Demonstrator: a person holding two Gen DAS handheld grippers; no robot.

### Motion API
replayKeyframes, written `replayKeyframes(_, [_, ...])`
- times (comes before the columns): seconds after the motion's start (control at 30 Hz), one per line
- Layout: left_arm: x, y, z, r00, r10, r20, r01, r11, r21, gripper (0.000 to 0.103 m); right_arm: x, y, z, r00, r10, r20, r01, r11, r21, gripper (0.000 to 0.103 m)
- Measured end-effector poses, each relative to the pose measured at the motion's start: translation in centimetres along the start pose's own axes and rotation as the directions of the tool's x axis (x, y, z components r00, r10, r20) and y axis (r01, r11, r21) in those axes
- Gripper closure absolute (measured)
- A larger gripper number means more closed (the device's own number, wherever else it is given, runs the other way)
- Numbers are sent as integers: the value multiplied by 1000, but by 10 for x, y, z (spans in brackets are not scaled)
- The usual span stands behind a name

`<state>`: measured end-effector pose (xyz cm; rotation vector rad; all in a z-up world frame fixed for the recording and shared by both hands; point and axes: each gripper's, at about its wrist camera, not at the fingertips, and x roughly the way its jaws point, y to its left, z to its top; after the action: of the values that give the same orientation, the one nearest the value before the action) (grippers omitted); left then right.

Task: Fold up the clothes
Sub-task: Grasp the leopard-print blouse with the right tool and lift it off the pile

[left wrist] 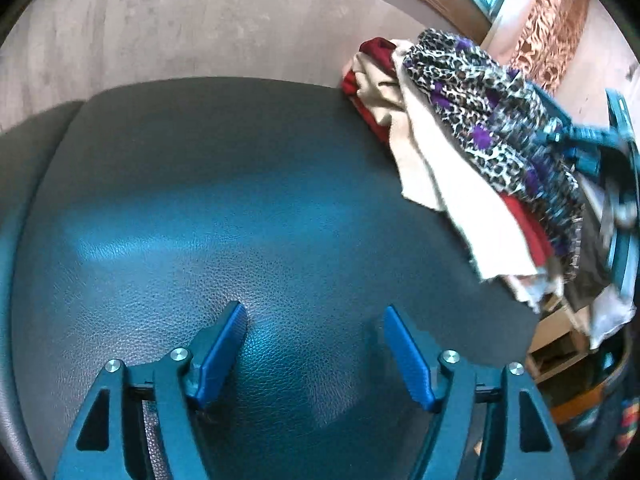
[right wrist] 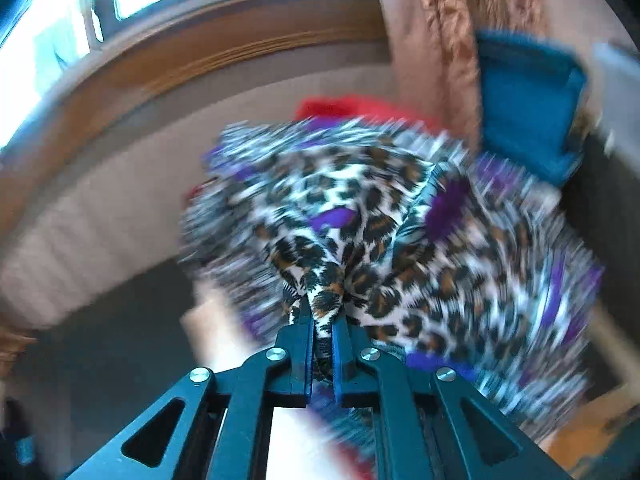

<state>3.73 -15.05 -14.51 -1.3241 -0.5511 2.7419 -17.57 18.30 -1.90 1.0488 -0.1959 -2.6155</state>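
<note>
Item one, the cushion [left wrist: 240, 184]: a broad dark leather-grained surface that filled most of my left view, bare across its middle and left, with a pale wall [left wrist: 200, 20] behind it. Item two, the pile [left wrist: 472, 160] of clothes: heaped on the cushion's far right edge and hanging over it, with the layers overlapping. Item three, the leopard cloth [right wrist: 380, 220], spotted brown and black on white with purple patches: it lay topmost on the pile and spread wide across my right view, much of it smeared by motion blur. Item four, the cream cloth [left wrist: 436, 184]: it lay under the leopard cloth, its ragged edge trailing onto the cushion. Item five, the red cloth [left wrist: 372, 56]: lowest that I could see, showing at the pile's far end and again beneath the cream layer. Item six, my right gripper [right wrist: 324, 316]: its jaws were clenched on a bunched fold of the leopard cloth, which ran up between the two pads. Item seven, my left gripper [left wrist: 316, 352]: released, jaws spread wide with nothing between them, blue fingers [left wrist: 220, 352] low above bare cushion, well apart from the pile. Whether their tips touched the leather I could not tell.
</note>
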Motion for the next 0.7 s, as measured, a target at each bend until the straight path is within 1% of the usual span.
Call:
replayKeyframes(0.07, [-4,5,3,999,-32,-25,32,999,-16,31,-2,16,-27,992,116,-42,-116,993,7,96])
replayKeyframes(0.1, [-6,6,3,999,-32,-33,31,999,-24,32,0,24,-41,983,171,-72,-169,985,29,96])
replayKeyframes(0.13, [-8,7,3,999,-31,-41,30,999,-31,35,4,32,-58,965,235,-113,-229,971,62,96])
replayKeyframes(0.17, [-11,8,4,998,-31,-48,29,999,-39,36,9,41,-75,942,299,-151,-286,953,97,96])
replayKeyframes(0.2, [-15,7,3,998,-36,-45,35,999,-36,38,11,50,-90,922,346,-172,-330,937,116,95])
replayKeyframes(0.27, [-23,2,7,998,-57,-28,57,998,-22,38,18,68,-120,868,435,-239,-407,900,157,93])
replayKeyframes(0.33, [-31,-6,17,995,-98,-5,98,995,-7,38,22,75,-141,836,467,-289,-425,883,198,90])
replayKeyframes(0.37, [-34,-12,24,995,-96,6,96,995,15,38,23,79,-150,819,482,-311,-432,875,219,89])
replayKeyframes(0.4, [-36,-19,31,995,-94,17,93,995,38,38,21,74,-154,811,494,-314,-433,867,245,85])
replayKeyframes(0.43, [-39,-26,38,995,-92,28,91,994,60,38,19,70,-157,803,505,-316,-434,859,271,75])
replayKeyframes(0.47, [-41,-33,45,994,-101,35,98,992,85,38,17,66,-159,793,517,-322,-438,852,288,69])
replayKeyframes(0.5, [-43,-45,52,991,-125,44,119,986,118,38,9,62,-165,793,522,-314,-441,847,297,60])
replayKeyframes(0.53, [-44,-56,58,989,-140,50,132,980,147,37,4,56,-166,797,520,-306,-439,848,298,56])
replayKeyframes(0.57, [-43,-64,62,989,-141,49,131,977,169,37,-2,58,-177,797,517,-313,-438,851,290,55])
replayKeyframes(0.63, [-34,-78,67,992,-110,55,96,971,217,37,-14,49,-187,794,521,-314,-439,848,295,52])
replayKeyframes(0.67, [-26,-79,67,995,-83,52,69,973,220,37,-20,42,-192,797,519,-308,-434,848,304,50])
replayKeyframes(0.7, [-14,-76,66,999,-31,25,26,979,202,37,-21,38,-194,798,515,-312,-427,850,310,47])
